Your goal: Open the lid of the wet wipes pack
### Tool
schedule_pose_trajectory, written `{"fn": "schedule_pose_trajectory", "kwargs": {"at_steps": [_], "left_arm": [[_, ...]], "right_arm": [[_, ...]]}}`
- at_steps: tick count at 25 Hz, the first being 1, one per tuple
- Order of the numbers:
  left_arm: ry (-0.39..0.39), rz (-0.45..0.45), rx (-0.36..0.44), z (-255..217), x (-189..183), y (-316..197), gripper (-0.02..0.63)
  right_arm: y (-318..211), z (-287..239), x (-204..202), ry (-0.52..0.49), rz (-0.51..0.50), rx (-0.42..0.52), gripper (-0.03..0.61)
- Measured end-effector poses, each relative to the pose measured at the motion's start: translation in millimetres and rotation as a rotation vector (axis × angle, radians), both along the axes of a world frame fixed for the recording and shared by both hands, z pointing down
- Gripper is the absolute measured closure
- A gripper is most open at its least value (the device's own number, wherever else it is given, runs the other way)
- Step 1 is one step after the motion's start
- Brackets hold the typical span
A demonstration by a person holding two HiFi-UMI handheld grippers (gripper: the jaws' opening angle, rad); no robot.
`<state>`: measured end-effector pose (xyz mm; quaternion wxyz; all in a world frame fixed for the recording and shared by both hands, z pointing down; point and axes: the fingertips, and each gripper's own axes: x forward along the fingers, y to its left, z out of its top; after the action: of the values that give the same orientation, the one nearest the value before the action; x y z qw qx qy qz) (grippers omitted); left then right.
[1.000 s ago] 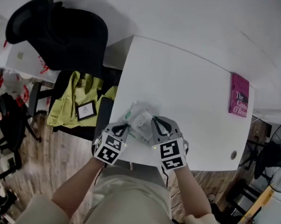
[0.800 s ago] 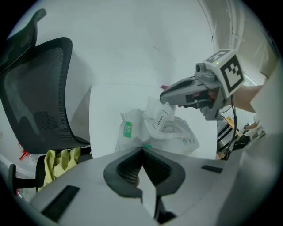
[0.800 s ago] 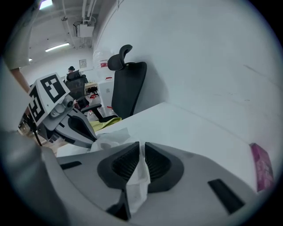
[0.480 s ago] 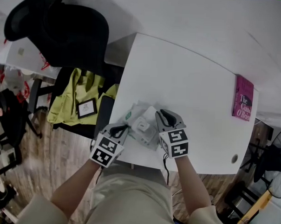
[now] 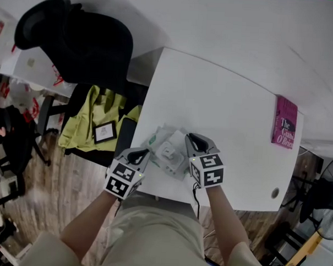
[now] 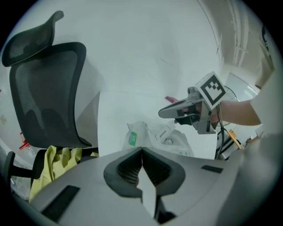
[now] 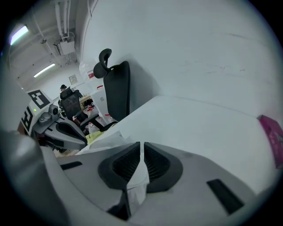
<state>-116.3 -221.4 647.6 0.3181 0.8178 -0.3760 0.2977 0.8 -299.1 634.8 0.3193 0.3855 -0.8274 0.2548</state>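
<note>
So the wet wipes pack point(image 5: 167, 150) is lying right by the tabletop's point(image 5: 228, 105) near edge, over toward its left corner. The left gripper point(image 5: 144, 152) comes in over that left corner, jaws squeezed together on what looks like the pack's wrapper. The right gripper point(image 5: 190, 137), a bit further in on the tabletop, has just been closing its jaws, and they're clamped on a crumpled white bit of the pack.

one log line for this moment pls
left hand-held gripper: shut on wet wipes pack edge | right hand-held gripper: jaws just closed further on crinkled white film | lid: state unclear
</note>
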Motion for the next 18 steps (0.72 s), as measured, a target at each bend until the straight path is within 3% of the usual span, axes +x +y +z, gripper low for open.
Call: {"fn": "schedule_pose_trajectory", "kwargs": {"at_steps": [9, 18], "left_arm": [[-0.001, -0.057, 0.178, -84.1, -17.0, -28.1, 0.592], [0.018, -0.097, 0.430, -210.5, -28.9, -40.9, 0.592]], "right_arm": [[1.6, -116.4, -5.4, -0.096, -0.040, 0.160, 0.546], [15.3, -247.9, 0.3, -0.194, -0.028, 0.380, 0.546]]}}
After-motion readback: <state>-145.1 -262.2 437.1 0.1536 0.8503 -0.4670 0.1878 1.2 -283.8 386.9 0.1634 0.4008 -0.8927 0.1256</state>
